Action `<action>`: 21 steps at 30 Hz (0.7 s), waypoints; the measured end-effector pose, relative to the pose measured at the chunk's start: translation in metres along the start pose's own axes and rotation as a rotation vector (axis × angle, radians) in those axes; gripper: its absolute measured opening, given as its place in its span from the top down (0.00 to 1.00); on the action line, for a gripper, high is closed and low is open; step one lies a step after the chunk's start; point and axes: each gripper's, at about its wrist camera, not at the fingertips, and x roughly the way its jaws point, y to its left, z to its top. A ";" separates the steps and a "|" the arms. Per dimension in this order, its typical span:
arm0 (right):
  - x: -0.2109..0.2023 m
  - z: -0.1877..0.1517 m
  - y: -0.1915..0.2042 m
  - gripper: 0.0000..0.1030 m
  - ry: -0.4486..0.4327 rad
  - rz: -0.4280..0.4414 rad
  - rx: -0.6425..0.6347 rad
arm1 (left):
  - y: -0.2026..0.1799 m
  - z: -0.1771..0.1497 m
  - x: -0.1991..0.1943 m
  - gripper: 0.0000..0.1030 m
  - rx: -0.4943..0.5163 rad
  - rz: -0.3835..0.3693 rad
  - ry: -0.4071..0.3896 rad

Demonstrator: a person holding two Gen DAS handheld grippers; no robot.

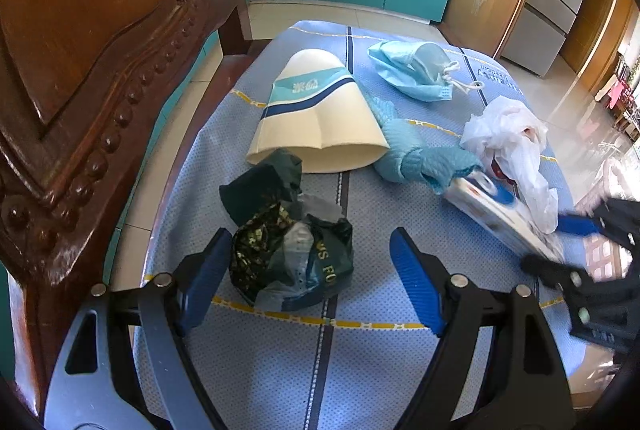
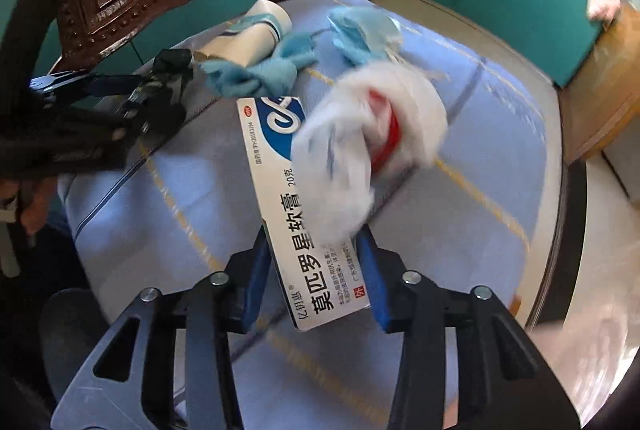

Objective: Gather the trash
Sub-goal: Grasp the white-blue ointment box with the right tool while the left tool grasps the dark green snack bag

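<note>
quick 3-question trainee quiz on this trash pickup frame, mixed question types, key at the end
1. True or false: the left gripper is clamped on the crumpled dark green plastic bag.
2. What is between the fingers of the right gripper? A) flattened cream paper cup with blue band B) long white ointment carton with blue logo C) pale blue face mask
3. Fill in: the crumpled white plastic bag lies partly on top of the ____.

Key:
1. False. The jaws stand open on either side of the bag.
2. B
3. Ointment carton
</note>
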 end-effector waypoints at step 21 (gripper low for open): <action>-0.030 -0.063 0.039 0.40 -0.077 0.027 0.133 | -0.002 0.005 0.019 0.24 0.026 0.020 0.055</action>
